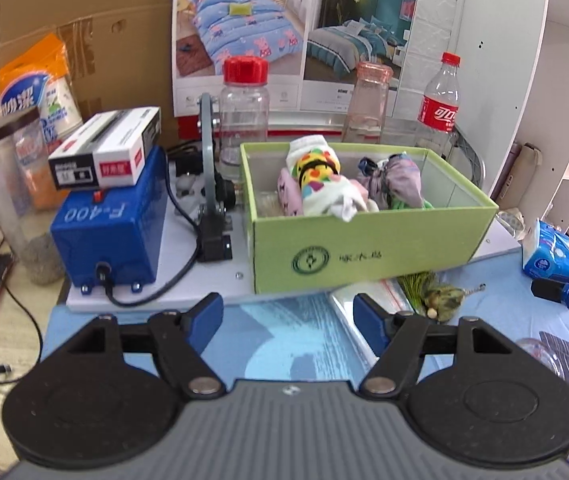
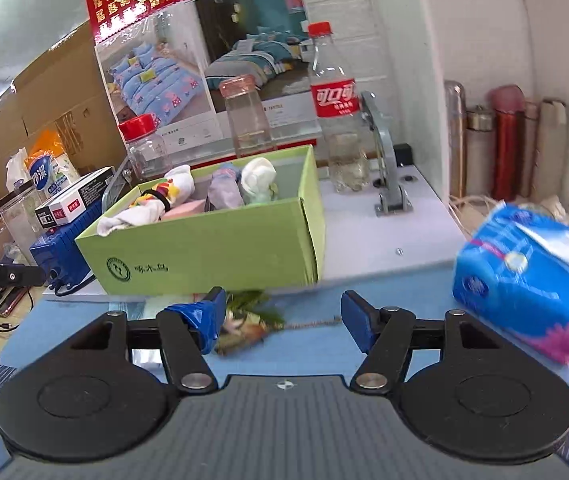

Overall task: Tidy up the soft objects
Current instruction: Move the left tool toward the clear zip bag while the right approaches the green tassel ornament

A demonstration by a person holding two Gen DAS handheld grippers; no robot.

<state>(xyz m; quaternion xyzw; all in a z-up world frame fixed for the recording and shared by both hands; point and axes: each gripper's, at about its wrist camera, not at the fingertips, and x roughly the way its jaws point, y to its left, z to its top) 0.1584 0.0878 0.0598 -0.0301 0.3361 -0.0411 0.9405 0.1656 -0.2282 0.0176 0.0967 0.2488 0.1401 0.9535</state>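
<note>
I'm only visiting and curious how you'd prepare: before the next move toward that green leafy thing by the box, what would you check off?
1. Left gripper fingers apart, nothing between them: ok.
2. Right gripper fingers apart, nothing gripped: ok.
3. Green box open on top, with space left on its left side beside the rolled socks: ok.
4. Leafy soft toy lying on the blue mat in front of the box, in reach: ok.
5. Toy's small chain free of snags: cannot tell.
6. Tissue pack clear of the right gripper's path: ok, it sits off to the side.
</note>
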